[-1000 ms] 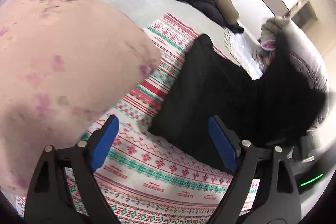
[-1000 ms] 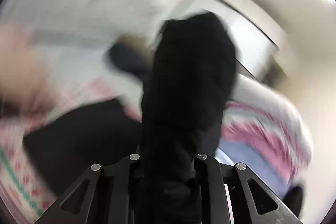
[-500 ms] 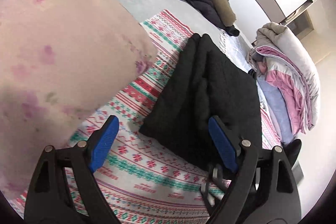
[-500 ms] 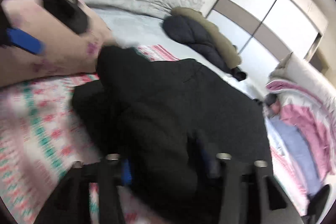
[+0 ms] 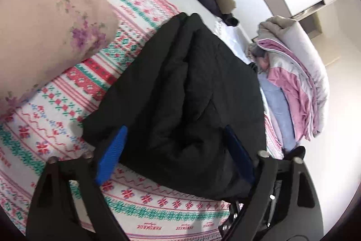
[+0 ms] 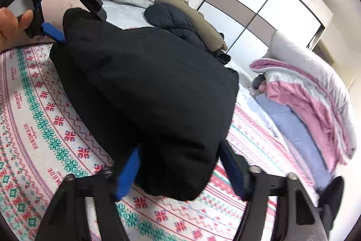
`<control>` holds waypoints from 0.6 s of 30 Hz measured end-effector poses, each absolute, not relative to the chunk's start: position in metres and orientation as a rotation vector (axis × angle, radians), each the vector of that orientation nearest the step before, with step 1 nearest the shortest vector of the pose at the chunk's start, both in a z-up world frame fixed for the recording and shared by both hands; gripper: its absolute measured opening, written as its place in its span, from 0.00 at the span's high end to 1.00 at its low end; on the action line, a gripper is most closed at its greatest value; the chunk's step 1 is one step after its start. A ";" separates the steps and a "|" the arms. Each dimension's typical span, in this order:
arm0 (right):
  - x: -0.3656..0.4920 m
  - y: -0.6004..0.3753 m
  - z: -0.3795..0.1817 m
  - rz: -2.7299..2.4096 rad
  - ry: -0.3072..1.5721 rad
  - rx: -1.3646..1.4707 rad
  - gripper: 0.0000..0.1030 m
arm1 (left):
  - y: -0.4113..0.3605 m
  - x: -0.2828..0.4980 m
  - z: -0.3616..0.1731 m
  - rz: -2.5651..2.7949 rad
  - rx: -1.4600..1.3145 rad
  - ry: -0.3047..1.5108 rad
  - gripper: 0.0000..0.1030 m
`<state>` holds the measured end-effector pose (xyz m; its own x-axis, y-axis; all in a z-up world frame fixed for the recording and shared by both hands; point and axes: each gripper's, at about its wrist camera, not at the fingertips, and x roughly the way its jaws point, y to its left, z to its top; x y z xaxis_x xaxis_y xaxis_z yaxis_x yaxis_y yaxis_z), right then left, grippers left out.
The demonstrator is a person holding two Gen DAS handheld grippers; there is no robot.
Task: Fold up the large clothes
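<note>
A black padded jacket point(image 5: 191, 87) lies folded in a thick bundle on a red-and-green patterned blanket point(image 5: 56, 105). My left gripper point(image 5: 176, 150) straddles one near corner of it. Its jaws are closing, the jacket fills the gap, and the blue pads do not clearly squeeze it. In the right wrist view the same jacket point(image 6: 146, 87) tapers toward my right gripper point(image 6: 180, 166), whose jaws are also closing around that end, with the pads right beside the cloth. The left gripper point(image 6: 81, 26) shows at the jacket's far left corner, held by a hand point(image 6: 9, 24).
A pink floral quilt point(image 5: 45, 26) bulges at the left. A navy and olive coat point(image 6: 180, 19) lies at the back of the bed. Folded pink, grey and blue bedding point(image 6: 315, 94) is stacked at the right. A white wardrobe point(image 6: 259, 3) stands behind.
The right gripper let go of the raised black cloth, which dropped onto the bundle. Both grippers came down to the jacket's near end, and their jaws now flank it.
</note>
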<state>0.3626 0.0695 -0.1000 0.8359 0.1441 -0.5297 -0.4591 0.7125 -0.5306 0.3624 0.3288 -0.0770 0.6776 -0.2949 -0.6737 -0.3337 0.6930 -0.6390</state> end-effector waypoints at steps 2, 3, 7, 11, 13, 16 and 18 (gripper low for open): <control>0.367 0.069 -0.102 0.320 0.467 -0.686 0.63 | 0.322 0.364 -0.076 -0.004 -0.819 0.844 0.58; 0.369 0.068 -0.100 0.322 0.469 -0.674 0.65 | 0.321 0.364 -0.073 0.007 -0.809 0.827 0.63; 0.361 0.075 -0.096 0.322 0.475 -0.691 0.71 | 0.317 0.367 -0.044 0.034 -0.743 0.738 0.77; 0.362 0.086 -0.096 0.312 0.470 -0.728 0.79 | 0.311 0.369 0.002 0.060 -0.590 0.613 0.77; 0.359 0.095 -0.096 0.325 0.467 -0.742 0.79 | 0.317 0.374 0.000 0.098 -0.545 0.642 0.77; 0.357 0.113 -0.106 0.350 0.466 -0.823 0.79 | 0.337 0.381 -0.042 0.204 -0.557 0.784 0.76; 0.356 0.122 -0.120 0.357 0.486 -0.885 0.79 | 0.348 0.380 -0.071 0.231 -0.594 0.831 0.71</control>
